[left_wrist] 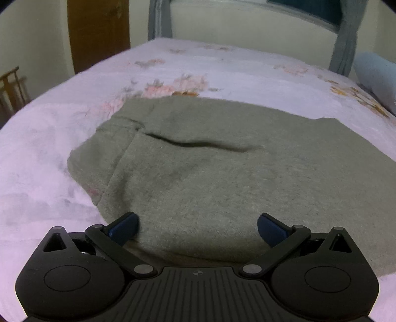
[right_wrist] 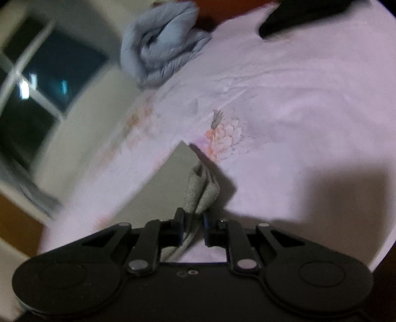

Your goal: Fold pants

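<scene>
Grey-green pants [left_wrist: 198, 161] lie spread flat over a pink floral bedsheet [left_wrist: 37, 148], with a dark crease running across their middle. My left gripper [left_wrist: 198, 226] hovers just over the near part of the fabric, its blue-padded fingers [left_wrist: 125, 228] wide apart and holding nothing. In the right wrist view a bunched edge of the pants [right_wrist: 201, 190] rises from between the fingers of my right gripper [right_wrist: 193, 223], which is shut on that fabric above the sheet [right_wrist: 297, 111].
A folded pale blue quilt [right_wrist: 160, 47] lies at the bed's far side, and a dark item [right_wrist: 297, 17] rests on the sheet nearby. Grey curtains [left_wrist: 346, 37] and a window [right_wrist: 37, 86] stand behind the bed, with a brown door [left_wrist: 99, 32] and a wooden rack [left_wrist: 12, 86] to the left.
</scene>
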Available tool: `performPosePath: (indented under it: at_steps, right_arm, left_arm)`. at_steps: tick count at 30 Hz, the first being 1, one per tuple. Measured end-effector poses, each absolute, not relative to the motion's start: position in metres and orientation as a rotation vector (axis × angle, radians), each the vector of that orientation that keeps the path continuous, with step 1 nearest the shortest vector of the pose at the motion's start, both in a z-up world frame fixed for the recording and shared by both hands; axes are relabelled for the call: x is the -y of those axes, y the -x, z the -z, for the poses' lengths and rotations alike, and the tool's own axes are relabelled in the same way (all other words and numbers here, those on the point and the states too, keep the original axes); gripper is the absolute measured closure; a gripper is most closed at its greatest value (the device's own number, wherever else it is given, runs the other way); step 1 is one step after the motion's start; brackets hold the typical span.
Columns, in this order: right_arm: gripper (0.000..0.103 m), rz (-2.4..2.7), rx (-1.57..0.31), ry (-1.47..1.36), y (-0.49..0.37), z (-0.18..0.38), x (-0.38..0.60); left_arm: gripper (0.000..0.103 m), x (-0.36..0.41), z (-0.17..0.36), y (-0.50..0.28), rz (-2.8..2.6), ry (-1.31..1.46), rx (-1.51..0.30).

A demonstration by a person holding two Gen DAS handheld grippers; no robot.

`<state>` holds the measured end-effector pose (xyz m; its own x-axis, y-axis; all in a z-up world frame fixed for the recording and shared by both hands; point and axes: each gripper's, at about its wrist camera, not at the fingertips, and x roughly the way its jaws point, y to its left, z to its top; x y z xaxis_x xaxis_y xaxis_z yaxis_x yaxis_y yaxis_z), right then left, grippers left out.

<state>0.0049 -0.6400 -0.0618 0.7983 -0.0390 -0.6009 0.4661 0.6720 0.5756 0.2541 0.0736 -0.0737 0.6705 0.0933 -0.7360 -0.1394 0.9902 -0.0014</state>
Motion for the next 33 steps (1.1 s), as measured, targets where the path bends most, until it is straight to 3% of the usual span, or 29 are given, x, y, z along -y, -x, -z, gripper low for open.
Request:
performPosePath:
  at_steps: [2,6,10,13,20,22,24,27,29,31,32,33]
  right_arm:
    - [0.100,0.307,-0.564,-0.857,0.001,0.070,0.646]
    - [0.091,0.325,-0.518,-0.900,0.019,0.062,0.649]
    - [0.088,0.322,-0.446,-0.728,0.036,0.019,0.624]
    - [0.086,0.134,-0.508,-0.640,-0.001,0.002,0.577]
    - [0.084,-0.023,-0.721,-0.369,-0.086,0.023,0.421]
    - [0.078,-0.003,-0.787,-0.194,-0.094,0.041,0.380]
    - [0.078,0.038,-0.772,-0.009,-0.093,0.050,0.352]
    - [0.078,0.018,-0.704,0.013,-0.084,0.026,0.344]
    - [0.065,-0.019,-0.623,0.029,-0.082,0.011,0.333]
    - [0.018,-0.067,-0.699,0.031,-0.098,0.019,0.323]
    - [0.012,-0.090,-0.794,0.017,-0.110,0.033,0.321]
    - [0.012,-0.104,-0.873,-0.024,-0.121,0.047,0.328]
  left_arm:
    - [0.000,-0.073,0.071,-0.257,-0.130,0.037,-0.839]
    - [0.000,-0.079,0.061,-0.241,-0.106,-0.009,-0.800]
    - [0.000,-0.077,0.051,-0.221,-0.109,-0.017,-0.738]
    - [0.000,-0.069,0.052,-0.223,-0.130,-0.004,-0.711]
    - [0.000,-0.062,0.055,-0.206,-0.251,-0.065,-0.667]
    - [0.000,-0.071,0.064,-0.212,-0.248,-0.073,-0.714]
    - [0.000,-0.093,0.068,-0.221,-0.234,0.048,-0.757]
    - [0.000,-0.112,0.057,-0.217,-0.307,0.113,-0.728]
    - [0.000,-0.109,0.053,-0.209,-0.296,0.072,-0.674]
    - [0.000,-0.104,0.062,-0.214,-0.270,0.060,-0.751]
    - [0.000,-0.103,0.064,-0.214,-0.271,0.061,-0.756]
    - [0.000,-0.102,0.062,-0.212,-0.276,0.074,-0.744]
